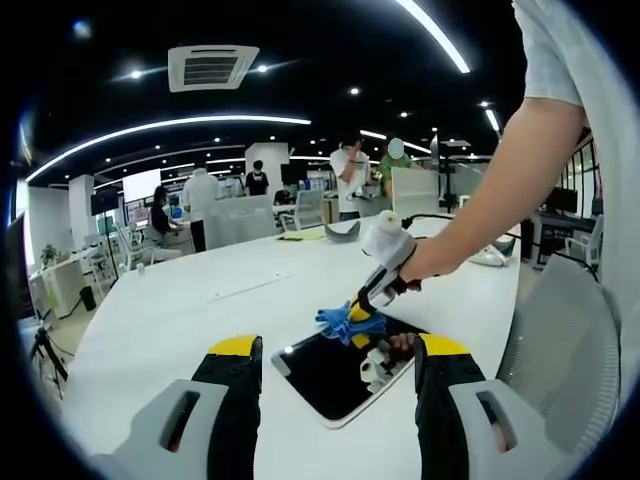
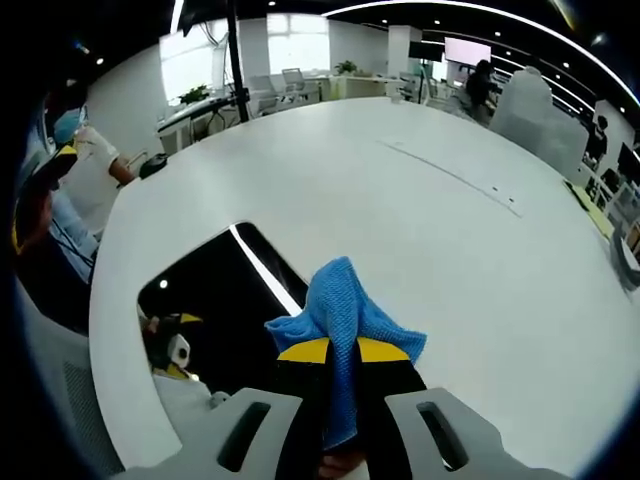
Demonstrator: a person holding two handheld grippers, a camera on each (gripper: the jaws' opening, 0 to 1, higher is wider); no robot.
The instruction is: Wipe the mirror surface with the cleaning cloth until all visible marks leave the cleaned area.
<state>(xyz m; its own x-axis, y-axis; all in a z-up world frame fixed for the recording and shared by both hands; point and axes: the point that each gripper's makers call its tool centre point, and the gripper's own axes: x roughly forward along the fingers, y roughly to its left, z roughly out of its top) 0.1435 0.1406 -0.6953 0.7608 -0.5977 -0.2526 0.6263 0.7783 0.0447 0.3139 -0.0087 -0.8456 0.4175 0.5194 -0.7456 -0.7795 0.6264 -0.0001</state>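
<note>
A flat rectangular mirror (image 1: 340, 375) (image 2: 215, 300) with a white rim lies on the white table (image 1: 200, 310) (image 2: 420, 200), its dark face reflecting ceiling lights and a gripper. My right gripper (image 2: 342, 350) (image 1: 362, 312) is shut on a blue cleaning cloth (image 2: 345, 315) (image 1: 340, 320), which is bunched on the mirror's far edge in the left gripper view. A person's bare arm (image 1: 490, 190) holds that gripper. My left gripper (image 1: 340, 350) stands open just short of the mirror's near edge, its yellow-tipped jaws on either side of the mirror and nothing between them.
A grey mesh chair (image 1: 560, 350) stands at the table's right side. A thin seam or strip (image 2: 450, 175) runs across the table's middle. Far desks, screens and several standing people (image 1: 350, 180) fill the office behind. A person in a mask (image 2: 75, 150) sits at the left of the right gripper view.
</note>
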